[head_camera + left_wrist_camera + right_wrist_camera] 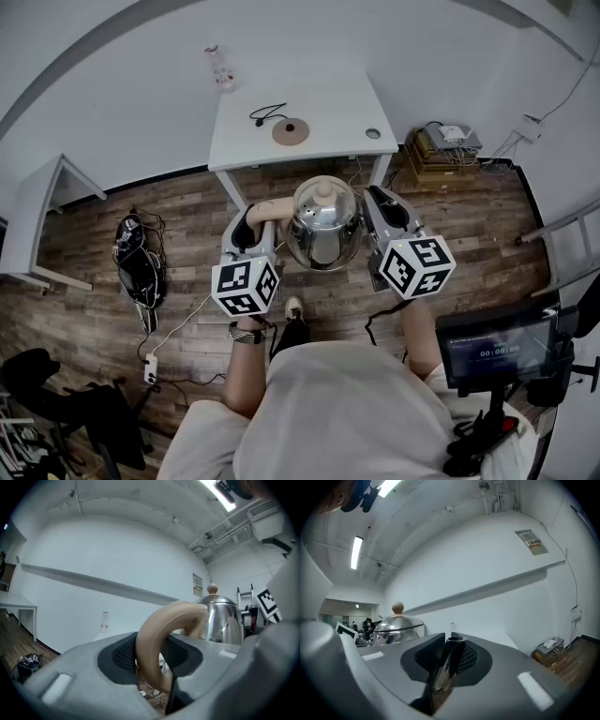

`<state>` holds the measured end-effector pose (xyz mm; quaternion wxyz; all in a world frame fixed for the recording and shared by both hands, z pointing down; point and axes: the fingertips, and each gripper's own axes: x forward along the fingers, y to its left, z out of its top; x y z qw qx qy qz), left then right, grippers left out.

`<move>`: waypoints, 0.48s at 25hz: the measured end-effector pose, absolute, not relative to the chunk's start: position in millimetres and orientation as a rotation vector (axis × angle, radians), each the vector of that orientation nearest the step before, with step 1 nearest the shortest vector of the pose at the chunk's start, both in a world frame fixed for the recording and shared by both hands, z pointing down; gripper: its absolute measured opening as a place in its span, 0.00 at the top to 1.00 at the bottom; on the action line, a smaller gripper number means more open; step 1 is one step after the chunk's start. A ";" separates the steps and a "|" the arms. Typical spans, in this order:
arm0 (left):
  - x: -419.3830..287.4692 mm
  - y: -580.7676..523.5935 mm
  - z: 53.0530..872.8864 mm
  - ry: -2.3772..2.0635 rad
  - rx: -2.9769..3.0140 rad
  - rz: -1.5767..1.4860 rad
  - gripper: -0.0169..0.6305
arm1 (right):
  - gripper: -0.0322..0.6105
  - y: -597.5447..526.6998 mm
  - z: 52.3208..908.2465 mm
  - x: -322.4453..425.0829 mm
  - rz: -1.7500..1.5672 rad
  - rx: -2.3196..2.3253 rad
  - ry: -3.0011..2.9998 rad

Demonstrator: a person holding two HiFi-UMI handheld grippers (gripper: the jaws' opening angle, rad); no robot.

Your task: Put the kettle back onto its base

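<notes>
A shiny steel kettle [323, 225] with a tan knob hangs in the air between my two grippers, over the wooden floor just in front of the white table [328, 108]. My left gripper [255, 221] is shut on its curved tan handle [154, 639], which stands upright between the pads. My right gripper [375, 212] is shut on the dark, thin spout [445, 667]. The kettle's body [222, 620] shows to the right in the left gripper view, and its lid [398, 625] to the left in the right gripper view. The round tan base [290, 131] lies on the table, bare.
A black cable [267, 114] runs from the base, and a clear bottle [221, 67] stands behind the table. A black bag [139, 262] and a power strip [150, 367] lie on the floor at left. Boxes [441, 155] sit at right, a screen [497, 352] near my right side.
</notes>
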<state>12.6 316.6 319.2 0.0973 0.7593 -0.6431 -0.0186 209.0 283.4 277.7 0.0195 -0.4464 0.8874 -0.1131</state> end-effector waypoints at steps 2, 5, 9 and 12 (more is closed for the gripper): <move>12.3 314.8 322.1 -1.905 2.245 -0.053 0.75 | 0.88 281.5 280.9 208.7 -0.356 -1.383 2.757; 10.8 309.5 324.2 -1.906 2.241 -0.053 0.75 | 0.88 276.3 282.4 207.0 -0.356 -1.379 2.760; 8.1 298.8 325.0 -1.905 2.237 -0.057 0.75 | 0.88 267.4 280.6 204.0 -0.344 -1.355 2.763; 4.7 288.6 324.3 -1.908 2.233 -0.055 0.75 | 0.88 256.9 280.7 200.7 -0.355 -1.351 2.759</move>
